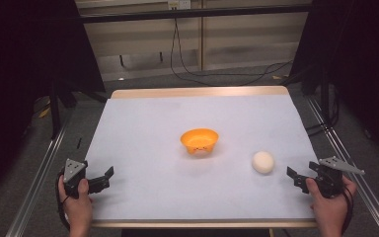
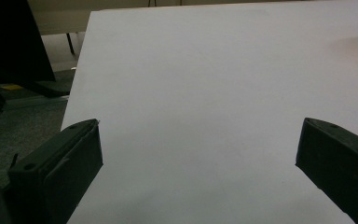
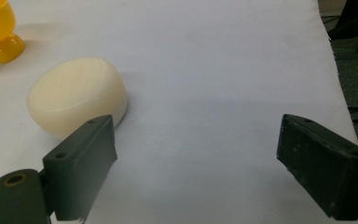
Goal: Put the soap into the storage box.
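- Jaws on your right gripper (image 3: 196, 158) are spread wide with nothing between them; the left gripper (image 2: 198, 158) is the same, parked over bare table (image 2: 205, 84).
- Puck-shaped cream block (image 3: 77, 95) sits just past your left-hand jaw, off-centre, near the orange bowl (image 1: 199, 140).
- Swing sideways until the block is centred, then go in low and squeeze gently; I'd guess it's slippery.
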The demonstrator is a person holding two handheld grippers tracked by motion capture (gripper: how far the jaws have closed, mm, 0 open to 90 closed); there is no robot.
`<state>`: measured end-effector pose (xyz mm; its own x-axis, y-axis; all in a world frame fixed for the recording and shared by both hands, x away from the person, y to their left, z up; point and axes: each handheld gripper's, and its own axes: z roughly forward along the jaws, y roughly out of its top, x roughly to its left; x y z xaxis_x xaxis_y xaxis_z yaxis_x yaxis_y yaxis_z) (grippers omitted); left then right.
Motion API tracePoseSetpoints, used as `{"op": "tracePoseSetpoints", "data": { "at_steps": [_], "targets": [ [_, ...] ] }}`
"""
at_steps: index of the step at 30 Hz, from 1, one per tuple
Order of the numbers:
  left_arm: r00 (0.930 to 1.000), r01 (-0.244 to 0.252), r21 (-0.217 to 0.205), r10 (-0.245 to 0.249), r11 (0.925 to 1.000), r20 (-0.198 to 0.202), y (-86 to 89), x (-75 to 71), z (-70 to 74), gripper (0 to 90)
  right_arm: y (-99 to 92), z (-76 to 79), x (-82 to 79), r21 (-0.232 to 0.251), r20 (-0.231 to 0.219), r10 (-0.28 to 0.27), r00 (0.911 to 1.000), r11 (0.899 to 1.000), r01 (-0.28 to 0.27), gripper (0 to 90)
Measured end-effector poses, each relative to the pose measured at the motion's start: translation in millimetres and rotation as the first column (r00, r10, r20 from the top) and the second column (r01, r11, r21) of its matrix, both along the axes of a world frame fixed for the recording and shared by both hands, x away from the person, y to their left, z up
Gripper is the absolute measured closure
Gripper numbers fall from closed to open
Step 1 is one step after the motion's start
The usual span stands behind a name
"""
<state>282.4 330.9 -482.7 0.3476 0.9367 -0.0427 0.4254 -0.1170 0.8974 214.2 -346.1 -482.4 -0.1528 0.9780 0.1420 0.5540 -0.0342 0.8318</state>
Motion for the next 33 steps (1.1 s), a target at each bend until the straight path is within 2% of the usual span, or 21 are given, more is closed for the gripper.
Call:
{"op": "tracePoseSetpoints", "data": {
  "at_steps": [2,5,11,15,18,19,21,27,33],
  "targets": [
    [1.0,-0.001,0.01,0.001,1.0,0.003,0.2,-0.3,0.2,0.3,-1.0,1.1,0.9,0.009,0.002,0.008,1.0,1.0,-0.008,11.6],
    [1.0,-0.002,0.007,0.002,1.0,0.002,-0.3,-0.4,0.1,0.3,-2.2,2.4,3.1,-0.027,-0.006,0.0,1.0,1.0,0.0,13.8],
    [1.0,-0.001,0.008,0.001,1.0,-0.001,-0.1,0.0,0.0,0.3,-5.5,4.2,4.2,-0.017,-0.008,0.006,0.9999,1.0,-0.006,15.6],
    [1.0,0.002,0.005,-0.002,1.0,-0.004,-0.1,0.2,0.0,0.3,-4.4,4.7,7.5,-0.058,-0.016,0.025,0.9996,0.998,-0.026,18.9],
    [1.0,0.001,0.011,-0.001,0.9999,-0.005,-0.2,0.3,0.0,0.3,-3.1,8.1,9.4,-0.052,-0.056,0.043,0.9975,0.998,-0.046,19.2],
    [1.0,0.001,0.011,-0.001,0.9999,-0.005,-0.2,0.3,0.0,0.3,-3.1,8.1,9.4,-0.052,-0.056,0.043,0.9975,0.998,-0.046,19.2],
    [1.0,0.002,0.008,-0.002,1.0,-0.009,-0.2,0.7,0.0,0.3,-0.6,10.0,10.9,-0.033,-0.09,0.054,0.9945,0.998,-0.057,18.5],
    [0.9999,0.002,0.015,-0.002,0.9999,-0.012,-0.9,1.0,-0.1,0.3,6.8,11.0,12.7,-0.056,-0.117,0.076,0.9903,0.995,-0.083,11.4],
    [0.9999,0.003,0.014,-0.003,0.9999,-0.013,-0.8,1.2,-0.1,0.3,14.0,12.1,17.1,-0.07,-0.144,0.094,0.9851,0.992,-0.105,8.4]
  ]
}}
